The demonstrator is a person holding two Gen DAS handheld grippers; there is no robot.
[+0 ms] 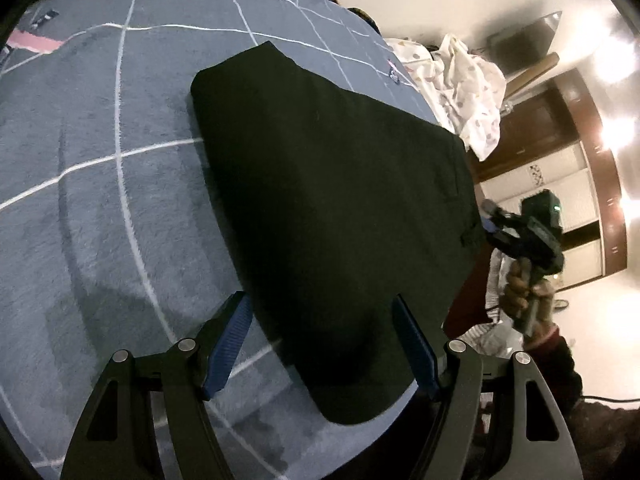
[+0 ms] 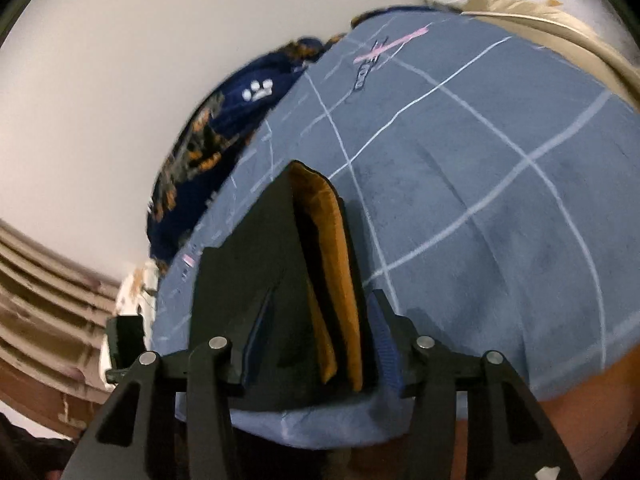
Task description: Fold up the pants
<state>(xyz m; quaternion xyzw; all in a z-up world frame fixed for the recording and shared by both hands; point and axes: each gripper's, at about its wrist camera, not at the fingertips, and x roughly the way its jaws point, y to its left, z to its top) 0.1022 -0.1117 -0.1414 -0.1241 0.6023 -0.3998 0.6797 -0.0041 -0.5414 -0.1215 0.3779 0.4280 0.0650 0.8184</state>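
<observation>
The black pants (image 1: 336,208) lie folded on a grey-blue blanket (image 1: 100,200) with white grid lines. My left gripper (image 1: 320,340) is open, its blue-padded fingers (image 1: 230,340) on either side of the near end of the pants. My right gripper (image 1: 490,224) shows in the left wrist view at the pants' right edge, held by a hand. In the right wrist view the right gripper (image 2: 316,340) is shut on the pants' edge (image 2: 280,280), where the orange lining (image 2: 332,256) shows between black layers.
A white patterned sheet (image 1: 460,84) is bunched at the bed's far right. A dark blue garment with orange print (image 2: 224,128) lies at the blanket's far edge by the wall. Wooden doors (image 1: 560,152) and bright lights stand beyond the bed.
</observation>
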